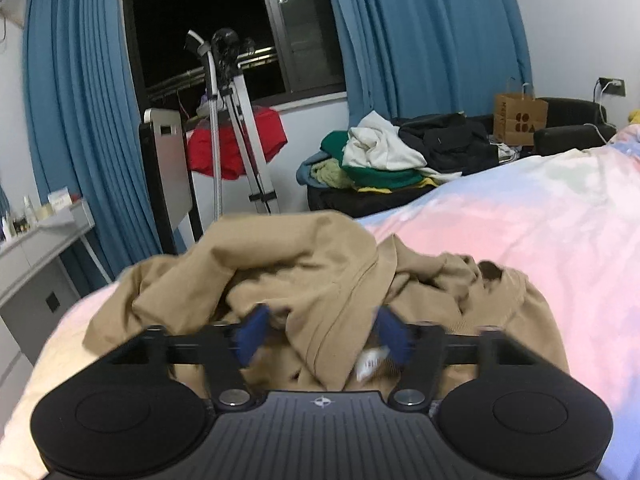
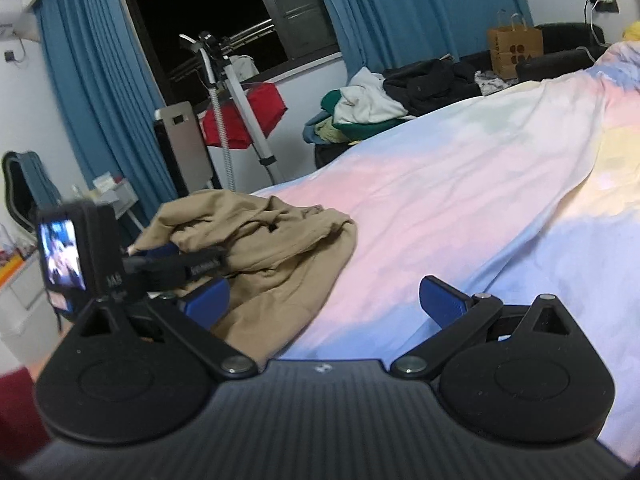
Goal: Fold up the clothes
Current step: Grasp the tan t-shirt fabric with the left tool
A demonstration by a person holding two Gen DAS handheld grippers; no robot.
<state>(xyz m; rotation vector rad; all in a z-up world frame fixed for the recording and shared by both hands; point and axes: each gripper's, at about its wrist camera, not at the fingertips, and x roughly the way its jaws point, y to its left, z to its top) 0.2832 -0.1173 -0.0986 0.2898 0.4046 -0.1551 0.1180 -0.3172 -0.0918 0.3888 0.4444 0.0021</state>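
Left wrist view: left gripper (image 1: pixel 322 330) gapes around tan garment (image 1: pixel 304 264), gripping nothing. Right gripper (image 2: pixel 324 300) spread wide, empty; paper bag (image 2: pixel 515 50), contents hidden.

A lived-in bedroom at night: a bed (image 2: pixel 460 184) under a pastel duvet, blue curtains (image 1: pixel 420 32) framing a dark window (image 1: pixel 200 28), heaped clothes (image 1: pixel 392 152) on a sofa, a garment steamer (image 1: pixel 224 92) standing by.

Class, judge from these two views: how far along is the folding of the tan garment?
Done: nothing; the tan garment lies crumpled on the bedspread. In hand: the left gripper, open, straddles a fold; the right gripper is open and empty. Left: spreading, folding.
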